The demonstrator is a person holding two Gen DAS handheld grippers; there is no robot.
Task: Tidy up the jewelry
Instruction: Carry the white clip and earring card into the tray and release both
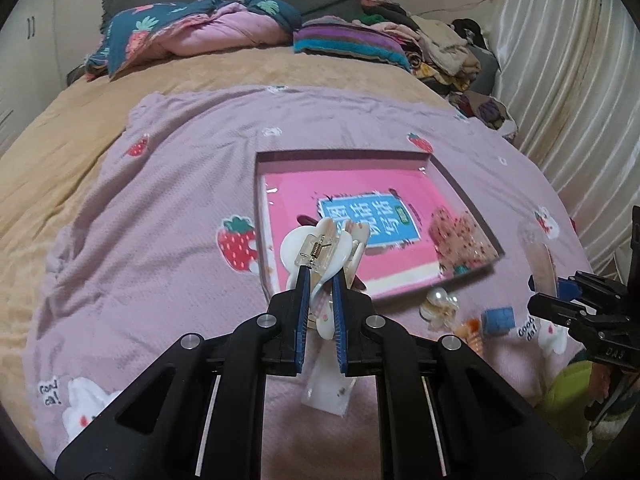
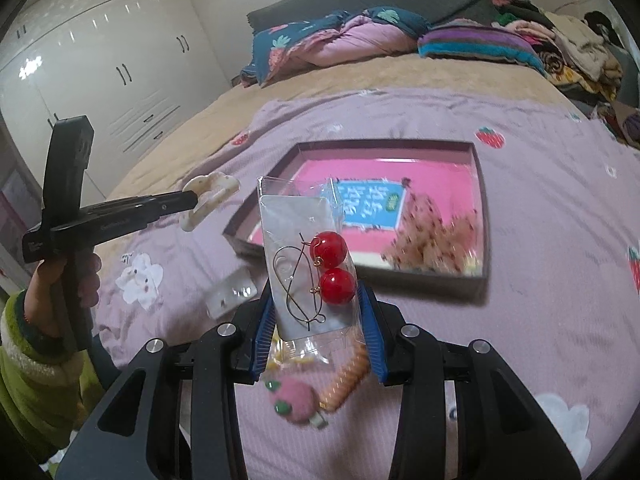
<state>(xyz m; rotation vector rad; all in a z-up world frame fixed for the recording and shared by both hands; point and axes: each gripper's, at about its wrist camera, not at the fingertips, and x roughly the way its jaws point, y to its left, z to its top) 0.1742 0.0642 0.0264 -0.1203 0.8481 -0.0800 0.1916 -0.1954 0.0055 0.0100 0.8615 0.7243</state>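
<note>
Earrings (image 2: pixel 316 280), bagged, show only rightward; hair claw's spring (image 1: pixel 316 250) only leftward.

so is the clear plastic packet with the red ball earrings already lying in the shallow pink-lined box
No: the clear plastic packet with the red ball earrings is held up between the blue pads of the right gripper, in front of the shallow pink-lined box.

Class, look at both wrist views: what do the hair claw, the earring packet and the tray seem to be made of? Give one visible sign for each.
Hair claw: glossy cream plastic, probably acetate; it shines, with a bare metal spring at the hinge.
Earring packet: clear plastic film, crinkled and reflective, holding red glossy beads on thin wire hooks.
Tray: likely matte cardboard; thin, straight dark walls.
</note>
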